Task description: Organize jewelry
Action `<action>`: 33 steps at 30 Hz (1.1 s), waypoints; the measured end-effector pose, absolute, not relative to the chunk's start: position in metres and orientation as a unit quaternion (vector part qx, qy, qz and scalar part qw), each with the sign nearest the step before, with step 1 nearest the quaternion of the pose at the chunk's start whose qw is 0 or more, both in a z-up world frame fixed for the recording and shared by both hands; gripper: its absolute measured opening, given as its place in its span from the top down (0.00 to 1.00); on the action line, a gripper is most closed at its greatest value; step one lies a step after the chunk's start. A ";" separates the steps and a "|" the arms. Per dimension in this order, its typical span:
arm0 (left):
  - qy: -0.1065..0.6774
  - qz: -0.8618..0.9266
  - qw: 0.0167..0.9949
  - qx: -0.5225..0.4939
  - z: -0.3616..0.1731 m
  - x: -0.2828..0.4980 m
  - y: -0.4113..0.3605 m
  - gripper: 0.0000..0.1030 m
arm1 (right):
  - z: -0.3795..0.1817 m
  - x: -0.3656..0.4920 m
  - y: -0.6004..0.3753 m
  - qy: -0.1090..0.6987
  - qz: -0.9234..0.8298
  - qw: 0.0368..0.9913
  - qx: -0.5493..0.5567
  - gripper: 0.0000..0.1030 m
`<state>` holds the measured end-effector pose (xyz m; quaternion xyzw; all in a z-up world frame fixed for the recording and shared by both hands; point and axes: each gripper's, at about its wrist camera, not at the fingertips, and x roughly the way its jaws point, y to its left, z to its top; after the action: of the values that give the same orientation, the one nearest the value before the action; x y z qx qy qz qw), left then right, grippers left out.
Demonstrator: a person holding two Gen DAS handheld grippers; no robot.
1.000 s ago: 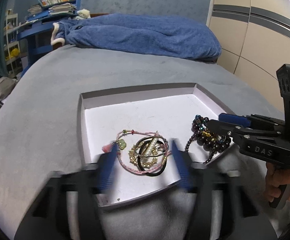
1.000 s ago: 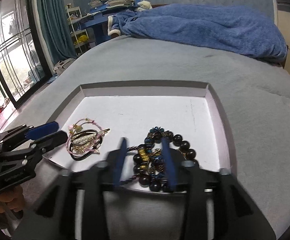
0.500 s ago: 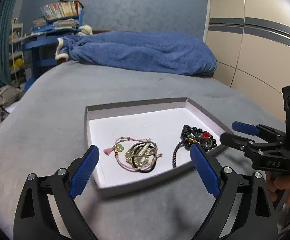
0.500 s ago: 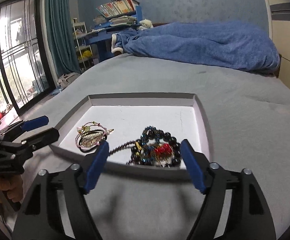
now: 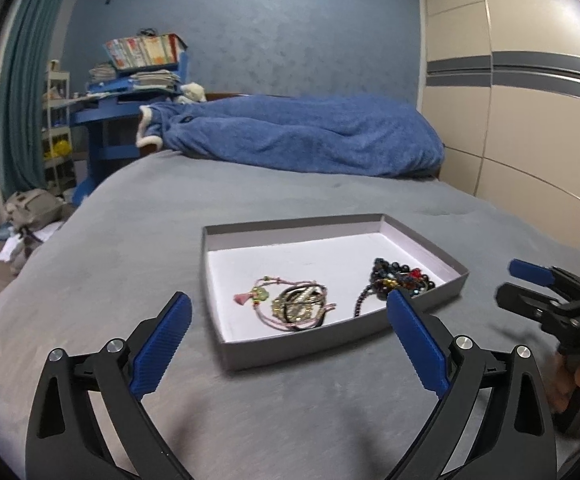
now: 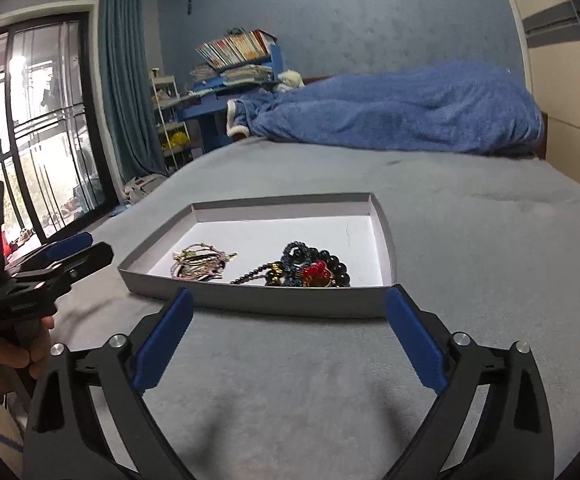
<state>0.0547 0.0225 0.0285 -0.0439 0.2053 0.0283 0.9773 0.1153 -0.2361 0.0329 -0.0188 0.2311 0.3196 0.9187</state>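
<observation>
A shallow grey tray point(image 5: 290, 232) with a white floor lies on the grey bed cover. Inside it, a bundle of pink and gold bracelets point(image 5: 296, 306) sits at the left and a heap of dark bead strings point(image 5: 400, 280) with a red piece at the right. My left gripper point(image 5: 288, 300) hovers before the tray's near wall, its jaws opening wide with nothing between them. My right gripper point(image 6: 290, 296) stands just short of the tray point(image 6: 282, 212), its jaws likewise opening and empty. The bracelets point(image 6: 202, 262) and the beads point(image 6: 310, 270) lie untouched.
A rumpled blue blanket point(image 5: 298, 140) lies across the far end of the bed. A beige wardrobe point(image 5: 510, 120) stands at the right. A blue desk point(image 6: 218, 108) stacked with books, a shelf and a big window point(image 6: 38, 140) are at the left. A hand point(image 6: 6, 356) grips the left tool.
Both grippers have pulled back from the tray and their jaws have spread from narrow to wide. The bracelets and beads stay in the tray.
</observation>
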 end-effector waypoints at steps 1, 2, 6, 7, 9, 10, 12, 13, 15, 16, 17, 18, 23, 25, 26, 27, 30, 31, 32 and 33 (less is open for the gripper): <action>0.206 0.033 0.977 -0.045 0.028 0.054 0.023 0.06 | 0.032 0.114 -0.236 0.231 0.320 0.919 -0.019 0.05; 0.207 0.036 0.977 -0.047 0.027 0.052 0.024 0.06 | 0.031 0.112 -0.237 0.232 0.319 0.919 -0.019 0.06; 0.200 0.040 0.978 -0.052 0.026 0.047 0.028 0.05 | 0.028 0.105 -0.240 0.230 0.315 0.921 -0.019 0.05; 0.198 0.039 0.978 -0.052 0.027 0.046 0.027 0.05 | 0.028 0.102 -0.241 0.226 0.313 0.922 -0.019 0.05; 0.194 0.036 0.979 -0.049 0.027 0.044 0.026 0.05 | 0.029 0.101 -0.240 0.222 0.311 0.924 -0.020 0.05; 0.194 0.036 0.979 -0.047 0.026 0.044 0.026 0.05 | 0.028 0.100 -0.239 0.222 0.310 0.924 -0.023 0.05; 0.197 0.036 0.979 -0.042 0.026 0.045 0.024 0.05 | 0.027 0.099 -0.237 0.225 0.305 0.925 -0.030 0.05; 0.199 0.035 0.979 -0.038 0.026 0.045 0.023 0.05 | 0.027 0.099 -0.236 0.226 0.305 0.925 -0.032 0.05; 0.198 0.034 0.979 -0.033 0.026 0.045 0.020 0.05 | 0.027 0.099 -0.236 0.225 0.304 0.925 -0.035 0.05; 0.197 0.033 0.979 -0.032 0.027 0.045 0.020 0.05 | 0.028 0.099 -0.237 0.224 0.304 0.925 -0.035 0.05; 0.196 0.033 0.979 -0.031 0.027 0.044 0.020 0.05 | 0.028 0.098 -0.237 0.223 0.303 0.926 -0.035 0.05; 0.197 0.034 0.979 -0.032 0.027 0.044 0.020 0.05 | 0.028 0.098 -0.237 0.223 0.303 0.926 -0.035 0.05; 0.198 0.034 0.979 -0.032 0.026 0.043 0.020 0.05 | 0.027 0.097 -0.238 0.223 0.301 0.927 -0.033 0.05; 0.199 0.035 0.979 -0.032 0.026 0.043 0.021 0.05 | 0.027 0.097 -0.238 0.223 0.301 0.927 -0.034 0.05; 0.199 0.035 0.979 -0.033 0.026 0.043 0.021 0.05 | 0.027 0.097 -0.238 0.223 0.300 0.927 -0.034 0.05; 0.198 0.035 0.979 -0.033 0.026 0.043 0.021 0.05 | 0.027 0.097 -0.239 0.223 0.300 0.927 -0.033 0.05; 0.198 0.035 0.979 -0.033 0.026 0.043 0.021 0.05 | 0.027 0.097 -0.239 0.223 0.300 0.927 -0.034 0.05; 0.199 0.035 0.979 -0.033 0.026 0.043 0.021 0.05 | 0.027 0.097 -0.239 0.224 0.300 0.927 -0.033 0.05; 0.198 0.034 0.979 -0.033 0.026 0.043 0.021 0.05 | 0.027 0.097 -0.239 0.224 0.300 0.927 -0.033 0.05; 0.198 0.035 0.979 -0.033 0.027 0.043 0.021 0.05 | 0.027 0.097 -0.239 0.224 0.300 0.927 -0.033 0.05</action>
<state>0.0430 0.0209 0.0265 -0.0329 0.1984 0.0346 0.9789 0.0974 -0.2388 0.0271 -0.0332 0.2238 0.2999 0.9268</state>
